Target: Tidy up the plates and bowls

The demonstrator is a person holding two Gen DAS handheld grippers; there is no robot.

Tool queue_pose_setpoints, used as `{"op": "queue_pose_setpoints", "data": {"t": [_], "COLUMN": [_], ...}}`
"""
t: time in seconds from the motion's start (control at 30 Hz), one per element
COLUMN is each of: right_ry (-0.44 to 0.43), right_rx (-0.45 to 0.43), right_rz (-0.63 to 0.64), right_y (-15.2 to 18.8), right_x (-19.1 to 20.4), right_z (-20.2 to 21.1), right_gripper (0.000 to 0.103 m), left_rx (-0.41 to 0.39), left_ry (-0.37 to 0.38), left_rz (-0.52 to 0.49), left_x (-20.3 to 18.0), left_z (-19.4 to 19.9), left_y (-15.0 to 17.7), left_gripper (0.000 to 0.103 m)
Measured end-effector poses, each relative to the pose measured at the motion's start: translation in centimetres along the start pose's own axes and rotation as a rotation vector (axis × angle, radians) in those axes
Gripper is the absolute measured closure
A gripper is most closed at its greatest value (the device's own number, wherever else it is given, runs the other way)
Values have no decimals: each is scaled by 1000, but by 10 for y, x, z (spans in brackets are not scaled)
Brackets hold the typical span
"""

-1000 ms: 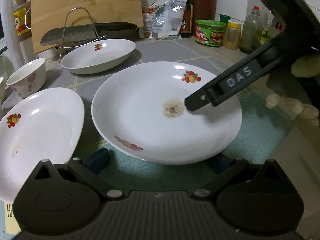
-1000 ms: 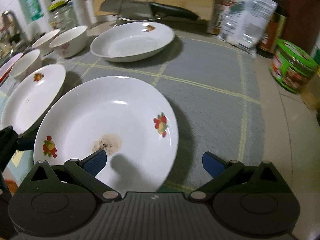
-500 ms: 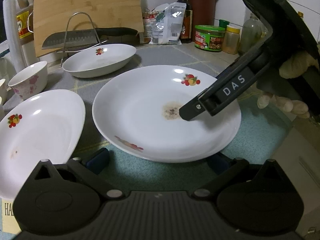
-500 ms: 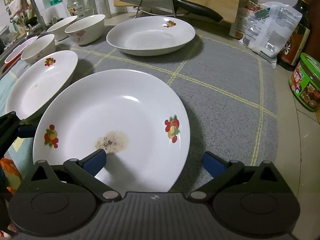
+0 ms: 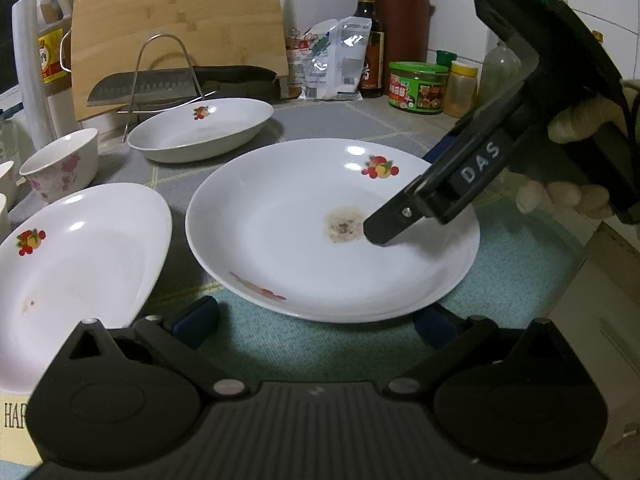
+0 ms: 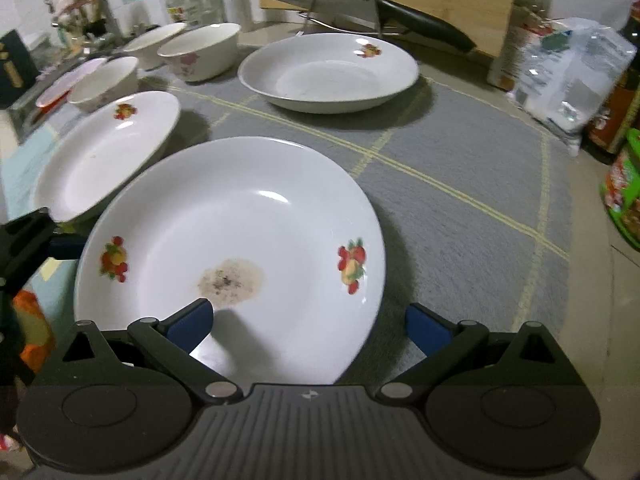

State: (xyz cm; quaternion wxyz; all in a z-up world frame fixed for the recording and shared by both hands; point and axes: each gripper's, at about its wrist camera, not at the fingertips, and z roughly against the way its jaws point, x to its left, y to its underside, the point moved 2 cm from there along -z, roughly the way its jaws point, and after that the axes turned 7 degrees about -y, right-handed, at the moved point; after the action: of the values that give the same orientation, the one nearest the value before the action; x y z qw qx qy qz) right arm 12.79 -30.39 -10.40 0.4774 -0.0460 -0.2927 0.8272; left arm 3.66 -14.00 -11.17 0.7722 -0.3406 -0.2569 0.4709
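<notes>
A white plate with fruit prints and a brown stain [image 5: 304, 232] [image 6: 240, 240] sits on the mat in front of both grippers. My right gripper [image 6: 308, 324] is open, its jaws straddling the plate's near rim, one finger over the plate, one outside. It shows in the left wrist view [image 5: 380, 228] reaching over the plate's right side. My left gripper [image 5: 316, 320] is open and empty at the plate's near edge. A second plate [image 5: 72, 264] [image 6: 108, 152] lies to the left, a deeper dish [image 5: 200, 128] [image 6: 328, 72] behind.
Several bowls [image 6: 200, 50] stand at the far left, one in the left wrist view [image 5: 60, 164]. A cleaver on a wire rack [image 5: 160, 84], a cutting board [image 5: 176, 28], bottles and jars [image 5: 416, 88] line the back. The counter edge runs at right.
The right gripper has slid further over the stained plate's rim and the view has risen slightly. The left gripper has barely moved. The plate stays on the mat.
</notes>
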Motion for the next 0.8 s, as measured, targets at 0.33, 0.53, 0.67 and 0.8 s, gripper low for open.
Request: {"op": "queue_pose_setpoints", "data": {"t": [0.33,0.53,0.67,0.8], "right_ry": [-178,-256,-276,-309], "right_rx": [26,26,28,28], "right_rz": [101,119,118,109], "right_y": [-16,-27,-32,-35], "right_x": [-8,-11,-15,-17], "right_z": [-5,-9,-12,-15], "right_gripper": [0,0,0,0], "left_rx": [-25,-38,-38,-39], "left_ry": [18,14,21,25], "left_rz": [-29,-55,-66,-80], "left_x": [-3,-4,-4,-4], "left_z": [1,2,2,3], "left_y": [0,-1,0,-1], "left_gripper": [1,1,1,1]}}
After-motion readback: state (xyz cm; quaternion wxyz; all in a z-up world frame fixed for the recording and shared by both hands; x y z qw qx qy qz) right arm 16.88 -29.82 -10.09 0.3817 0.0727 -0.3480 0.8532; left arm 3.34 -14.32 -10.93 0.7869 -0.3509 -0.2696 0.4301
